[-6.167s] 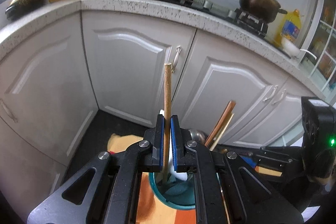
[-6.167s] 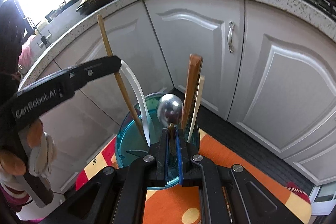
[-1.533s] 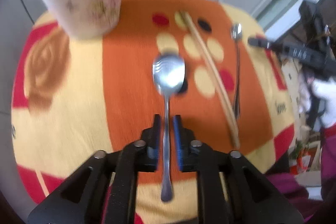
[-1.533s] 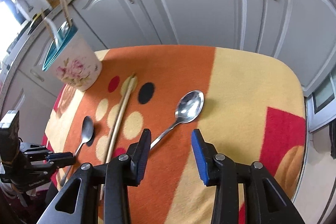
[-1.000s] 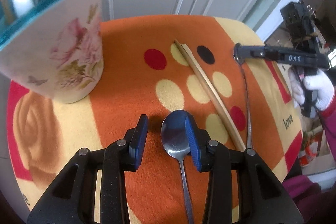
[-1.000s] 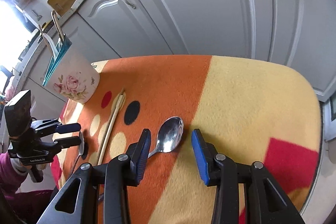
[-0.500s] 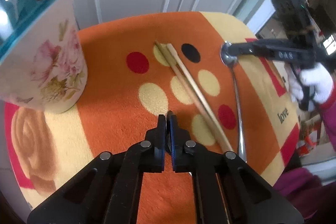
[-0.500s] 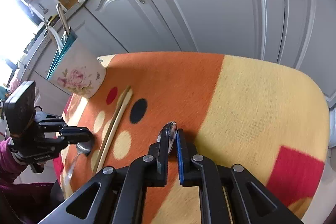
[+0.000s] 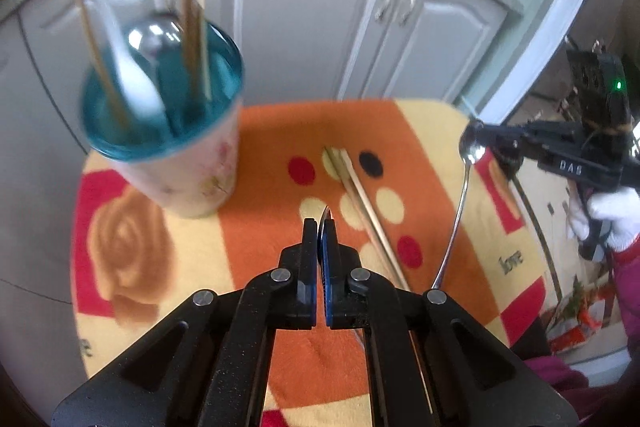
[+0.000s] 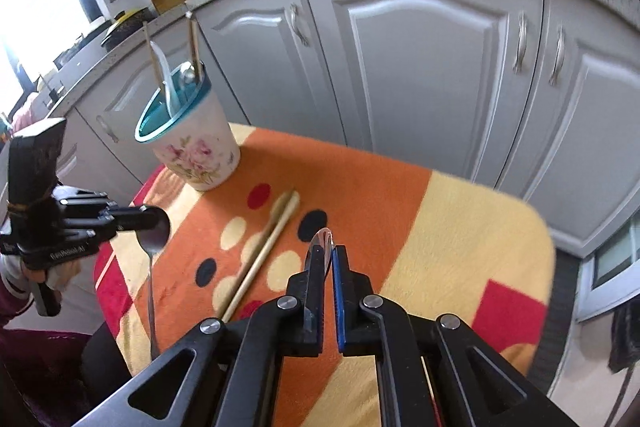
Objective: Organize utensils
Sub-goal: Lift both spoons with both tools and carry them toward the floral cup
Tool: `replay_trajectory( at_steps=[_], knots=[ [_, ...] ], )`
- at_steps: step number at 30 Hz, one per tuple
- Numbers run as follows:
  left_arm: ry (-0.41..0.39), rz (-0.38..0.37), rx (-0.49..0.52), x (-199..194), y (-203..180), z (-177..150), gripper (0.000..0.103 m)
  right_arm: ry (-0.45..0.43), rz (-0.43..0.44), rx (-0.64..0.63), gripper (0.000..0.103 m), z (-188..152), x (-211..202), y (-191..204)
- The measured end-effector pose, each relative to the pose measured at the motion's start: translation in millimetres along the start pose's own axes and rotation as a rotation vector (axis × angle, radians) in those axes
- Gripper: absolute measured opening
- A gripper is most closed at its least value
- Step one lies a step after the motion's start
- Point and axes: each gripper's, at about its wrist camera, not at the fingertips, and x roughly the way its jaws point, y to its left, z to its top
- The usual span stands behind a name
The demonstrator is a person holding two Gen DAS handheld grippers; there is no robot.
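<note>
Both your tongs are clamped on metal spoons, held clear of the counter (image 10: 460,211): left tongs (image 9: 321,227) grip one spoon (image 10: 154,227) by the bowl, right tongs (image 10: 329,255) pinch the other spoon (image 9: 472,149) likewise. The cup (image 10: 196,151) already holds several utensils. Two chopsticks (image 10: 264,247) lie on the cloth, not yet collected. In each wrist view its own spoon shows only as a sliver; the cup contents are blurred.
</note>
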Motion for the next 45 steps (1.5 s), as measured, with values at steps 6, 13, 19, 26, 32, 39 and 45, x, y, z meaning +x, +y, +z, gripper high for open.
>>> replay_trajectory(
  at_steps=[6,13,19,26,32,39,45],
  knots=[
    [-0.081,0.017,-0.045,-43,15,10,0.001,-0.044,-0.017,-0.044,0.002,16,-26,18],
    [-0.119,0.026,-0.076,-65,26,10,0.001,-0.052,-0.011,-0.028,0.002,26,-29,18],
    [-0.095,0.017,-0.097,-59,25,3,0.001,0.058,-0.045,0.122,0.032,-6,12,-29],
    [-0.074,0.019,-0.125,-55,28,4,0.000,0.096,-0.017,0.204,0.032,-27,62,-65],
    [-0.073,0.029,-0.148,-55,34,6,0.001,0.109,0.015,0.234,0.005,-25,74,-70],
    [-0.121,0.028,-0.180,-72,43,13,0.001,0.043,0.000,0.141,0.003,-12,26,-41],
    [-0.186,0.048,-0.199,-104,54,26,0.001,-0.048,0.026,0.066,0.002,18,-20,-11]
  ],
)
